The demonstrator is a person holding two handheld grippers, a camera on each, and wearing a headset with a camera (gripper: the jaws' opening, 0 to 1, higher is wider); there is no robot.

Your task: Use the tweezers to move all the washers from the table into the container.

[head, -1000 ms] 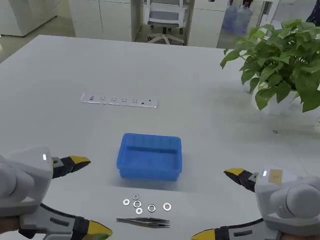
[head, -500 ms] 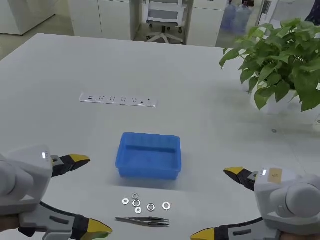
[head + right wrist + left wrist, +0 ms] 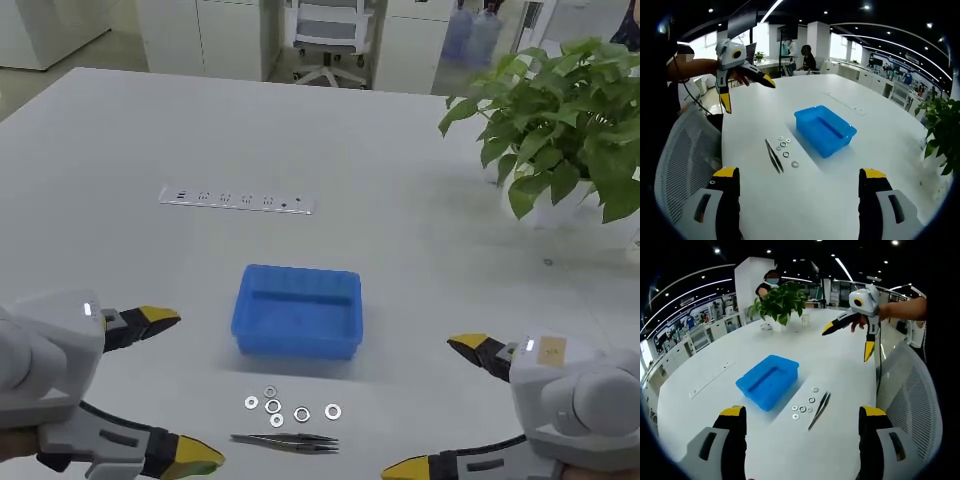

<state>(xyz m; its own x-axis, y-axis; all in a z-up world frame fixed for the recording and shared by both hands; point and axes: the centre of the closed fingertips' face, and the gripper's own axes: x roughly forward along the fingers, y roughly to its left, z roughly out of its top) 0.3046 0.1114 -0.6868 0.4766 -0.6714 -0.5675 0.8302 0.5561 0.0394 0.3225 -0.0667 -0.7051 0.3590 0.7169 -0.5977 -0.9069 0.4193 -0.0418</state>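
The left tongs [image 3: 178,390] hover low over the near-left part of the white counter [image 3: 420,230], their yellow-tipped jaws spread wide and gripping nothing. The right tongs [image 3: 432,408] hang opposite on the near-right side, jaws likewise spread wide and empty. In each gripper view the other tongs show raised above the counter's edge, held in a person's hand.

Between the two tongs, near the front edge, lie the tweezers [image 3: 286,441], flat on the counter with their length running left to right. Just beyond them is a small loose cluster of silver washers [image 3: 302,414], all resting on the counter surface, close to the tweezers but apart from them. Just behind the washers stands the blue container [image 3: 295,345], a shallow rectangular tub with no washers seen inside.

Farther back, a white power strip [image 3: 238,200] lies flat, well apart from the container. A leafy green plant [image 3: 565,120] in a white pot stands at the far right. An office chair [image 3: 330,35] stands beyond the counter's far edge.
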